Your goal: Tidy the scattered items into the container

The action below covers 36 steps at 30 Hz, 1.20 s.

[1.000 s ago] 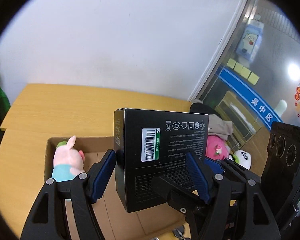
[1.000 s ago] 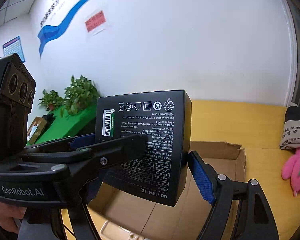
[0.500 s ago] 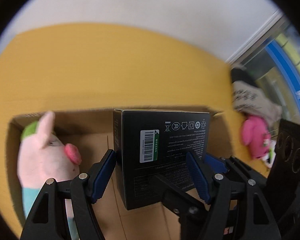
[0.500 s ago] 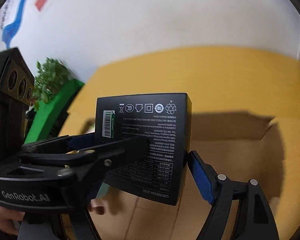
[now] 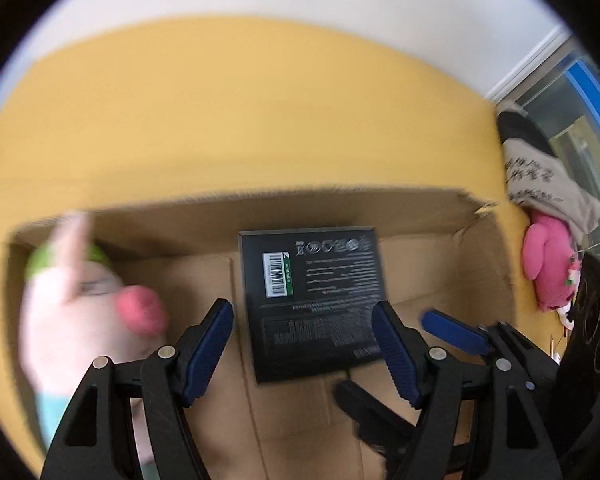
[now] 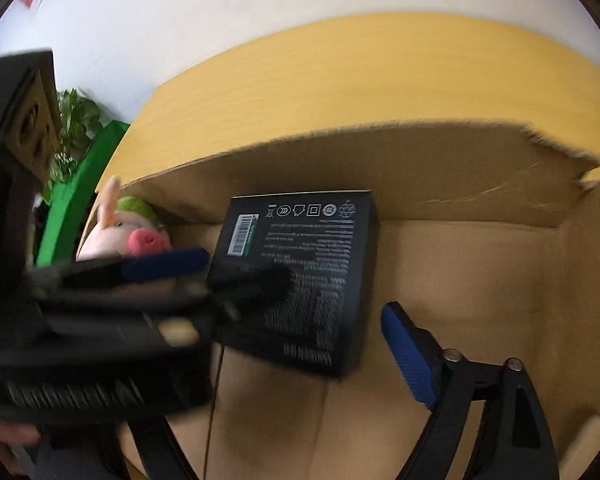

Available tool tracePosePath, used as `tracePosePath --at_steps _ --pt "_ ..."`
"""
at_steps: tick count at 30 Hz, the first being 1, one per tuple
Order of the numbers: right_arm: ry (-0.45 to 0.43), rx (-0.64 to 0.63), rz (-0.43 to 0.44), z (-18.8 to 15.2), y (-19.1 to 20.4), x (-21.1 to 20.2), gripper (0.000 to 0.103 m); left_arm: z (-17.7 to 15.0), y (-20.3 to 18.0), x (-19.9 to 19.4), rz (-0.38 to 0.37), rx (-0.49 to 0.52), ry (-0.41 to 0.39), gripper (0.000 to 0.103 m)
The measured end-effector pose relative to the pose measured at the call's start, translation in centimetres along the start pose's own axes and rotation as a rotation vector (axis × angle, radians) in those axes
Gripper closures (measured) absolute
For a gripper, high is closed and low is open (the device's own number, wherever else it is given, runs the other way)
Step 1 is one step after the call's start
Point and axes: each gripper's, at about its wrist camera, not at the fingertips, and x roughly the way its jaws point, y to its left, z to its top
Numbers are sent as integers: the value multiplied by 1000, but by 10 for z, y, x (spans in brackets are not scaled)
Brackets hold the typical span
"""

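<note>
A: What is seen nearest, and how do the tongs stand?

B: The left gripper (image 5: 302, 346) is seen nearest, its blue pads spread apart with nothing pressed between them. The right gripper (image 6: 300, 312) is also apart; its jaws have just been opening, and a gap is visible between its right pad and the black box (image 5: 312, 300). The box is no longer clamped by either.

A: Where is the box placed?

B: It is set on the floor of the carton (image 5: 480, 256), about mid-width, just beyond both sets of fingertips, label side up. In the right wrist view it looks slightly tilted; whether it lies fully flat cannot be told through the blur.

A: What else is seen against the carton?

B: A pig plush (image 6: 128, 232) is lodged in the carton's left end, beside the box. Outside its right wall, on the table (image 5: 240, 112), a pink toy (image 5: 548, 264) and a printed cloth (image 5: 540, 184) are left lying.

A: Which step is in hand?

B: The release of the box is judged to be finishing. Next, both grippers need to be lifted clear of the carton without knocking the box, then one needs carrying right, to the pink toy.
</note>
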Motion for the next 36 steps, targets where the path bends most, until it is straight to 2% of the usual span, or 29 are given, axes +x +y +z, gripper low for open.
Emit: tracePosePath --at_steps 4,8,9,16,26,32,36 --pt "-41 -39 -43 -24 18 -59 7 -29 1 -77 11 16 -125 29" --pt "-83 -30 -68 -56 43 -129 4 -67 -9 -157 65 60 -229 26" --pt "-91 -29 -70 -66 36 -149 4 -75 -12 -171 76 71 -244 26" --pt "-151 -71 -102 -111 73 -251 2 -137 -42 -263 124 85 -343 26" --pt "-227 -119 -123 -179 91 -347 1 -206 -121 -309 120 100 -429 26" --pt "-238 -141 -123 -217 92 -375 1 -245 -141 -324 109 85 -448 26" --pt "-243 -144 -133 -232 97 -388 1 -259 -142 -336 101 88 -459 26"
